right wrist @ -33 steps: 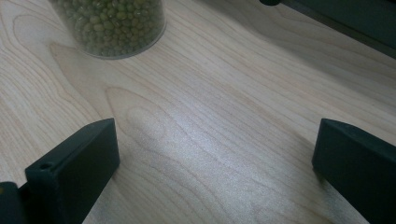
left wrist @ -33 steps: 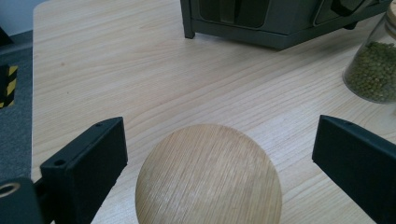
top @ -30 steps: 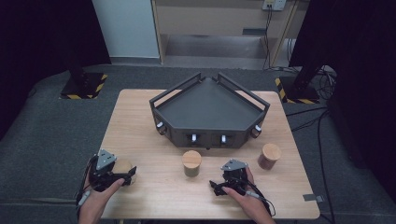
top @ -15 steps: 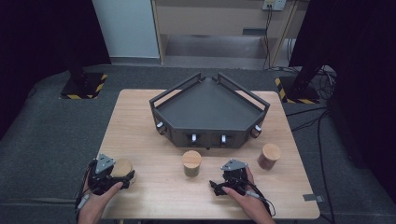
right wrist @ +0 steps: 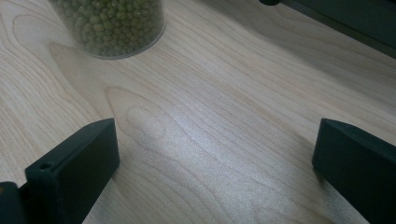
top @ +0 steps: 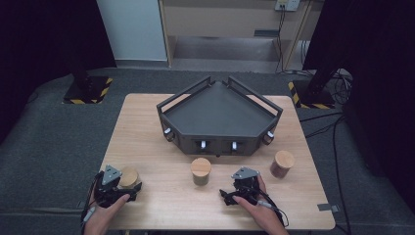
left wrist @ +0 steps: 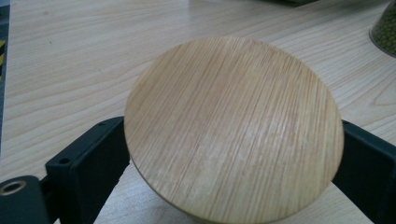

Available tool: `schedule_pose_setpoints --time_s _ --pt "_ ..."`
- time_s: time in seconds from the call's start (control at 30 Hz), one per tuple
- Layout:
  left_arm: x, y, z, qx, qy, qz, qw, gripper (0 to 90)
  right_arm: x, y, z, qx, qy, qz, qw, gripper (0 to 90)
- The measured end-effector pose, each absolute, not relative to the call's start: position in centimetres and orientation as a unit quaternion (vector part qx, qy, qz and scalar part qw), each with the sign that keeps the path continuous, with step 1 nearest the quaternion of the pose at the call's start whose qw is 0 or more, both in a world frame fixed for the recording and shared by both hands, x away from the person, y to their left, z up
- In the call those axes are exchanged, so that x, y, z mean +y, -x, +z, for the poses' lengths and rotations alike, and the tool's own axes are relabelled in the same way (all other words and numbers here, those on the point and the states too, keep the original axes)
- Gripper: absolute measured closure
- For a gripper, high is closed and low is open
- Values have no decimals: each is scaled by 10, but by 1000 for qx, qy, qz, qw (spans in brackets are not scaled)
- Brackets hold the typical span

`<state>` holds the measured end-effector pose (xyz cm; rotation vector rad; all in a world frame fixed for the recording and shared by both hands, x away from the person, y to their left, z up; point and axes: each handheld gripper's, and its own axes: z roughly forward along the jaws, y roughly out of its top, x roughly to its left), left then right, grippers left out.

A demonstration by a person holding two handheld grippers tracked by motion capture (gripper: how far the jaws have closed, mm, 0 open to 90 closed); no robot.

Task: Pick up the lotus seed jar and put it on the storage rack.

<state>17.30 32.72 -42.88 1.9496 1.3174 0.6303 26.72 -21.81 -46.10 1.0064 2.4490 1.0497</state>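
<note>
As its jaws close, left gripper (top: 128,186) around wooden-lidded jar (left wrist: 233,126), nearer

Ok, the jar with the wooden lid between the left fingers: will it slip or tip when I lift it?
The jar looks rigid and round, so flat fingers probably touch it along narrow lines; it could twist. The left gripper has just been closing around it, under its wider lid, which may catch a slip. Short and squat, it seems unlikely to tip.

Left claw (top: 128,185) jaws closing, seemingly around wooden-lidded jar (left wrist: 233,128).
</note>
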Motion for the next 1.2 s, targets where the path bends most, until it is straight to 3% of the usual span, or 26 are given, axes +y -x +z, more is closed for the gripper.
schedule_pose_setpoints --time_s 0.4,0.6,1.2 --pt "329 -174 -440 514 -749 235 345 120 -218 -267 -461 851 -350 365 147 8" --pt "330 -173 -443 517 -744 233 354 235 -218 -267 -461 850 -350 365 147 8" --pt "314 -176 -421 489 -762 249 344 242 -218 -267 -461 850 -350 365 147 8"
